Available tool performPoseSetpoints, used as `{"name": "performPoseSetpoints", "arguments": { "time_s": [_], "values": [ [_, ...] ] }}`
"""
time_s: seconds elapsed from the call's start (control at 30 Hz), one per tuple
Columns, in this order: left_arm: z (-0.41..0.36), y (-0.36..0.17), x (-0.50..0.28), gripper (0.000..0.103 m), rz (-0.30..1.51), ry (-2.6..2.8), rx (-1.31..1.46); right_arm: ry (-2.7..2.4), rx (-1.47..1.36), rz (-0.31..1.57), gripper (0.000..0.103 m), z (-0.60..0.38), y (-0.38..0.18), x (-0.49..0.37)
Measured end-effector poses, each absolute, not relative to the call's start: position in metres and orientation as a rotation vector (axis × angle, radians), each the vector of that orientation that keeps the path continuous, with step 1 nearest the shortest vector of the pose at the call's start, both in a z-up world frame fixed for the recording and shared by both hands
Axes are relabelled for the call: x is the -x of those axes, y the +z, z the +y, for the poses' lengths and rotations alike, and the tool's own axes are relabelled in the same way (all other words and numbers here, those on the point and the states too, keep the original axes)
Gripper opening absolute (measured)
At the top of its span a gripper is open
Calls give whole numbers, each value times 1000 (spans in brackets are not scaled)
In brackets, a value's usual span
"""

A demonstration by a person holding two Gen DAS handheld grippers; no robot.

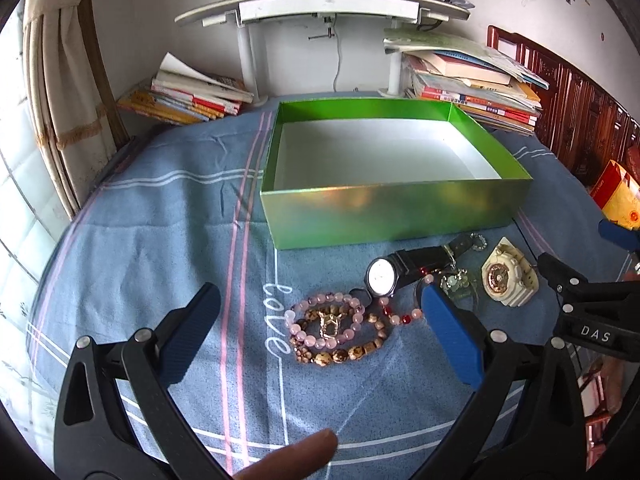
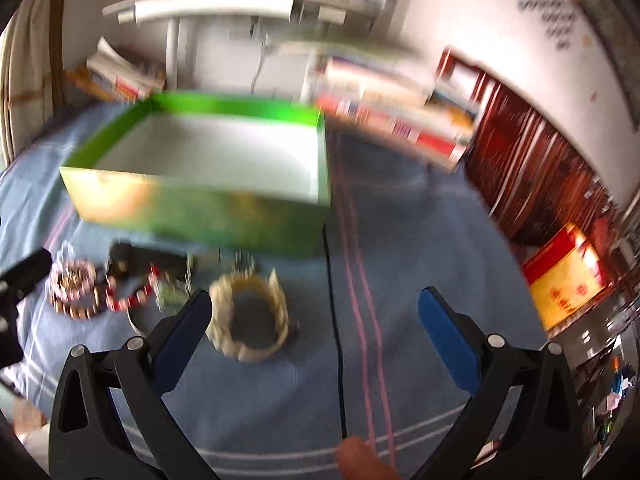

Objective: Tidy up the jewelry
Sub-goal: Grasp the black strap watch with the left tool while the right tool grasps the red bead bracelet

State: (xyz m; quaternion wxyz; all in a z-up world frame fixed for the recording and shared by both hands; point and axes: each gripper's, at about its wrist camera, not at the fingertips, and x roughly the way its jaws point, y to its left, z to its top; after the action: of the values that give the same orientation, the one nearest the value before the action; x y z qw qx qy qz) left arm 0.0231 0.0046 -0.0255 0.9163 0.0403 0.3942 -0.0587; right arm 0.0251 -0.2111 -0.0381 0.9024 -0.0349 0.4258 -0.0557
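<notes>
Nothing yet in the green box [image 1: 394, 212], its white floor bare; all still outside on the blue cloth [image 1: 160, 240] just before its near wall: bead bracelets [image 1: 336, 330], black watch [image 1: 386, 276], cream watch [image 1: 506, 278]. Bracelets between the wide-apart jaws of the left gripper [image 1: 316, 340], untouched. Right gripper [image 2: 314, 338] likewise spread and holding nothing, cream watch just beside its left finger, view blurred.

Home bedroom: bedsheet [image 1: 160, 240], stacked books [image 1: 472, 84]
</notes>
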Motion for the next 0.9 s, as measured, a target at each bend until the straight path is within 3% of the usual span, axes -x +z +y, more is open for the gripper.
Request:
{"name": "performPoseSetpoints", "arguments": {
  "time_s": [0.13, 0.2, 0.27, 0.33, 0.4, 0.5, 0.67, 0.77, 0.8, 0.83, 0.9],
  "values": [
    [6, -26, -32, 99, 828, -153, -66, -94, -35, 931, 100, -235, -42, -30],
    [-5, -30, -39, 98, 852, -175, -112, -81, -26, 934, 95, -234, -40, -29],
    [-19, -37, -45, 88, 879, -203, -171, -64, -4, 939, 84, -231, -41, -27],
    [-33, -49, -52, 71, 922, -231, -215, -37, 6, 967, 71, -227, -42, -27],
    [-39, -57, -62, 66, 964, -265, -216, -13, 2, 994, 66, -224, -45, -28],
    [-41, -64, -76, 66, 1000, -289, -197, -11, -17, 1026, 58, -223, -57, -36],
    [-43, -77, -96, 66, 1048, -313, -192, 8, -64, 1105, 34, -222, -82, -52],
    [-44, -85, -101, 65, 1068, -330, -180, -4, -29, 1082, 28, -213, -85, -53],
    [-44, -86, -102, 57, 1066, -343, -169, 9, -29, 1082, 24, -211, -85, -54],
    [-44, -85, -102, 37, 1068, -363, -147, 13, -25, 1081, 18, -209, -85, -54],
    [-45, -87, -104, 25, 1078, -333, -153, 5, -16, 1075, 15, -207, -84, -54]
  ]
}}
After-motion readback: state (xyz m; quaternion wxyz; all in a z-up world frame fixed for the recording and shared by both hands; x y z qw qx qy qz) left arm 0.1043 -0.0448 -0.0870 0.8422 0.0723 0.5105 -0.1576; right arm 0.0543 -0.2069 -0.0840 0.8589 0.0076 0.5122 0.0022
